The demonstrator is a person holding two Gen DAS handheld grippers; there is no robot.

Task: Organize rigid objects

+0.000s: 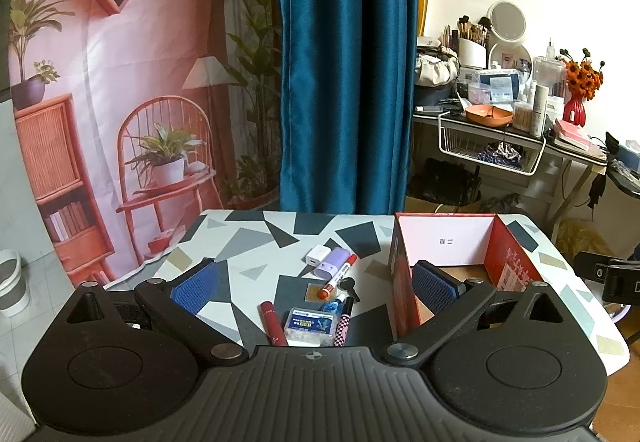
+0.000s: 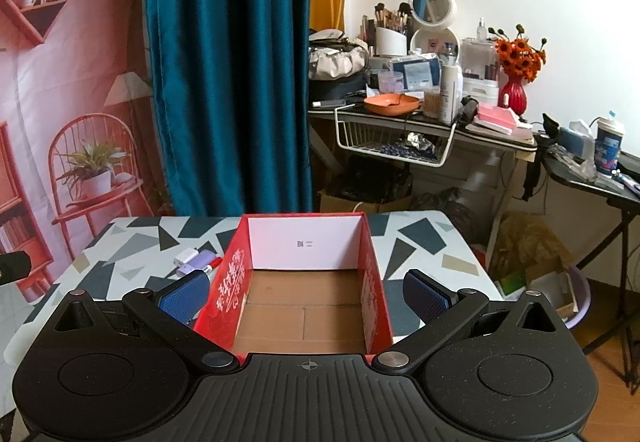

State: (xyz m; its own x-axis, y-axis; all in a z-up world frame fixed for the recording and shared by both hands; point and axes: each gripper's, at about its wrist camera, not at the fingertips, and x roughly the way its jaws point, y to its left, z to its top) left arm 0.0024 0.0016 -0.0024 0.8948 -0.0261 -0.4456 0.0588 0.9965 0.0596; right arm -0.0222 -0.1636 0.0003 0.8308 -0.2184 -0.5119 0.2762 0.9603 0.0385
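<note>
Lying between spread left fingers (image 1: 196,288): stationery pile (image 1: 320,294).

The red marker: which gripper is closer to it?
Left. The left gripper hangs open right over the red marker; the right gripper is over the box beside it.

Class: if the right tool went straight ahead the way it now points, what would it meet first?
Probably the red box. The right tool, wide open and holding nothing, faces its open top, so it would likely meet the white inner back wall. How high the tool sits is unclear.
</note>
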